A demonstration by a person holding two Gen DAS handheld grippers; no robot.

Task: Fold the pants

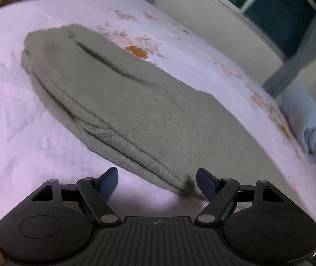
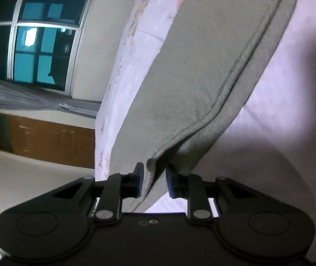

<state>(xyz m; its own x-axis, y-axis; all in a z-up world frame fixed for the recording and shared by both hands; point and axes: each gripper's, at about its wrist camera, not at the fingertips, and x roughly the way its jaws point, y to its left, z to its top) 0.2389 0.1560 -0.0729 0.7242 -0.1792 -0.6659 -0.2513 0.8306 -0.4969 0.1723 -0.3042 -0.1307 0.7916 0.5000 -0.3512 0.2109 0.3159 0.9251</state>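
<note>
Grey-green pants (image 1: 124,93) lie folded lengthwise on the pale floral bedsheet (image 1: 13,122), running from far left toward the near right. My left gripper (image 1: 158,182) stands open just short of the pants' near end; the hem corner lies close to its right blue pad (image 1: 206,184) without being pinched. In the right wrist view the picture is rolled sideways, and the pants (image 2: 191,77) stretch away up the frame. My right gripper (image 2: 155,180) has its pads a little apart, with the seamed corner of the pants between them and not pressed.
A rolled light-blue cloth (image 1: 309,122) sits at the bed's right edge. Beyond the bed are a dark window (image 2: 36,44), a grey curtain (image 2: 24,97) and a brown door (image 2: 47,139). The sheet (image 2: 291,88) lies bare beside the pants.
</note>
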